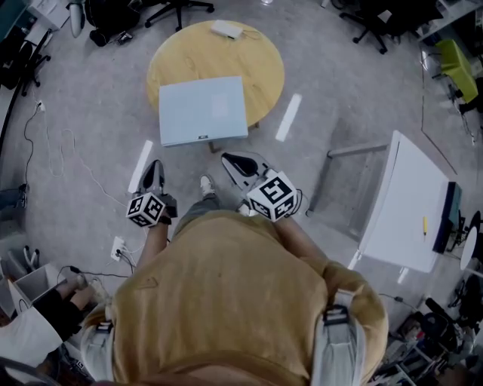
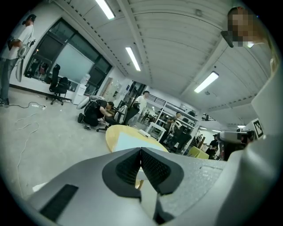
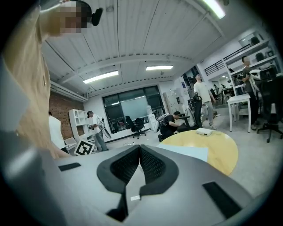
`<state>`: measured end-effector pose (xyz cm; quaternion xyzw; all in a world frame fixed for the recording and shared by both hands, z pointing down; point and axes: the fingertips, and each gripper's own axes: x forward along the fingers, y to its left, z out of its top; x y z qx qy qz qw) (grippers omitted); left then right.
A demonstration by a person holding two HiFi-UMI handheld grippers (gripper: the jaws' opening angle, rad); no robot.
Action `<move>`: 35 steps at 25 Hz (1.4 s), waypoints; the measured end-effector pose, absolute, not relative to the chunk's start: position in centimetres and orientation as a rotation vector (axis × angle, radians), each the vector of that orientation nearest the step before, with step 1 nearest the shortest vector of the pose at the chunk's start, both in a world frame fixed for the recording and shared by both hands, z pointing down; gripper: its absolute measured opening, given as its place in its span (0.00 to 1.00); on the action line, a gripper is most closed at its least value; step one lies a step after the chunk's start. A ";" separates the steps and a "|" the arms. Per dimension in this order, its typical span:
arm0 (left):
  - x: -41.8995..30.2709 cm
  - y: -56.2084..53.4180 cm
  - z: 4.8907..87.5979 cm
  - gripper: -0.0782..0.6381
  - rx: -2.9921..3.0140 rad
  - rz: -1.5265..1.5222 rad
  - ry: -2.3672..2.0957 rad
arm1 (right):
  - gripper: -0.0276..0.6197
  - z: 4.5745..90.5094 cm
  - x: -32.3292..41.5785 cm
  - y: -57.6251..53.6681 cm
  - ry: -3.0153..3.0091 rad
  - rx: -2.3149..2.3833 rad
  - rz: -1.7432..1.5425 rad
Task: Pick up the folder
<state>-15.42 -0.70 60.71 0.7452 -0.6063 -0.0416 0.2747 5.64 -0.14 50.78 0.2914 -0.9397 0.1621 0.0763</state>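
A pale blue folder (image 1: 202, 110) lies flat on the round wooden table (image 1: 264, 64), its near edge hanging over the table's front rim. My left gripper (image 1: 154, 174) is in the air in front of the table, below the folder's left corner, with its jaws shut and nothing between them. The right gripper (image 1: 235, 163) is likewise short of the folder's right corner, shut and empty. In the left gripper view the folder (image 2: 128, 142) shows past the shut left gripper (image 2: 140, 151). In the right gripper view the folder (image 3: 188, 152) lies beyond the shut right gripper (image 3: 139, 147).
A small white box (image 1: 226, 29) sits at the table's far edge. White tape strips (image 1: 288, 117) mark the floor on both sides. A white desk (image 1: 411, 200) stands at the right. Office chairs (image 1: 175, 10) and cables (image 1: 34, 124) lie beyond and to the left. People (image 3: 203, 99) stand further off.
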 end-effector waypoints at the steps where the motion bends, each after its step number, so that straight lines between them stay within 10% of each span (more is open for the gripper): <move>1: -16.1 -1.5 60.8 0.11 2.004 -0.109 -1.623 | 0.04 50.7 5.2 -0.9 -2.813 0.886 0.487; 19: -21.6 -9.7 68.7 0.12 2.015 -0.127 -1.166 | 0.04 51.4 -2.4 -10.8 -2.692 1.023 0.508; 29: -19.2 -9.5 72.9 0.57 1.811 -0.272 -0.931 | 0.04 51.7 -1.8 -12.8 -2.703 1.014 0.529; 35: -17.5 -10.6 74.2 0.66 1.619 -0.449 -0.926 | 0.04 50.5 -0.3 -13.3 -2.711 0.976 0.494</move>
